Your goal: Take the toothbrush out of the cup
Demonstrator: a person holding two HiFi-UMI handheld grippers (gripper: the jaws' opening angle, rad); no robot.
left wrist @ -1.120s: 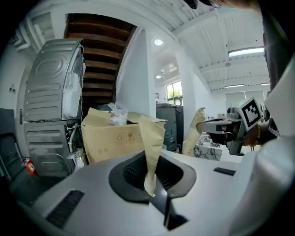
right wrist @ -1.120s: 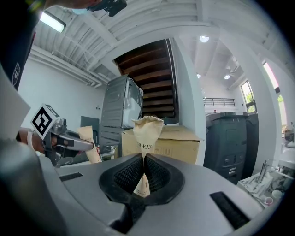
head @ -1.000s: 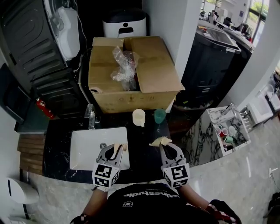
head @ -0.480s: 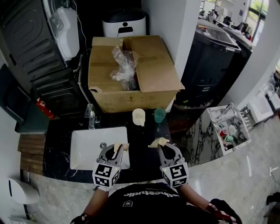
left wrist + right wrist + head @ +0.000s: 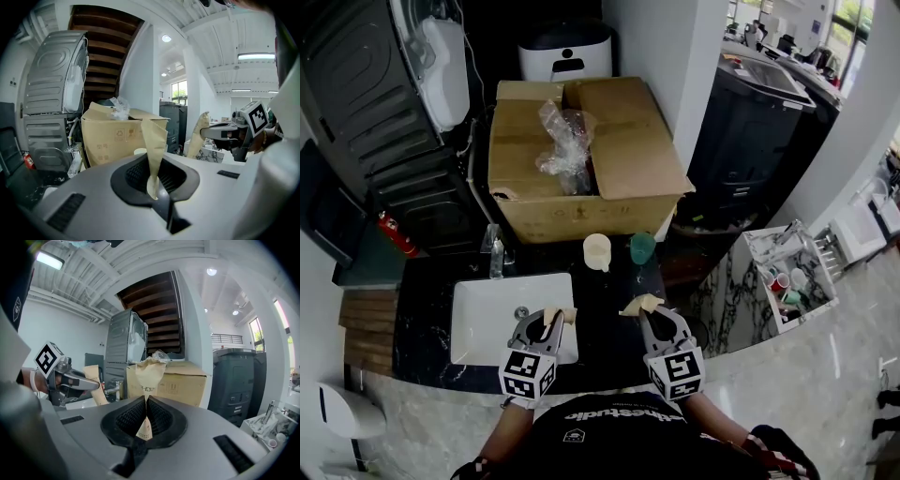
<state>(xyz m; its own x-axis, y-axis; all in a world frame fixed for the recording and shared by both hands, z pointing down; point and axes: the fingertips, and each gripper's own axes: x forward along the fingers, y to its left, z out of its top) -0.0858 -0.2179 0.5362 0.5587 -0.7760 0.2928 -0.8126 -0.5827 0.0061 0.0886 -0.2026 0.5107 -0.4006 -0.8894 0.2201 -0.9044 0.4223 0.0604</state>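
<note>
A cream cup (image 5: pixel 597 251) and a teal cup (image 5: pixel 642 247) stand side by side at the back of the dark counter (image 5: pixel 609 342), in front of the cardboard box (image 5: pixel 581 159). I can make out no toothbrush in either cup from the head view. My left gripper (image 5: pixel 560 316) hovers over the sink's right edge, its tan-taped fingertips (image 5: pixel 154 136) pressed together with nothing between them. My right gripper (image 5: pixel 639 305) is level with it, short of the teal cup, its taped fingertips (image 5: pixel 150 371) likewise shut and empty. Each gripper shows in the other's view: the right gripper (image 5: pixel 225 133), the left gripper (image 5: pixel 70 380).
A white sink (image 5: pixel 478 319) with a faucet (image 5: pixel 495 251) takes up the counter's left. The big open box, with crumpled plastic wrap (image 5: pixel 565 136) in it, blocks the back. A marble-topped shelf (image 5: pixel 787 281) holding small items stands lower at the right.
</note>
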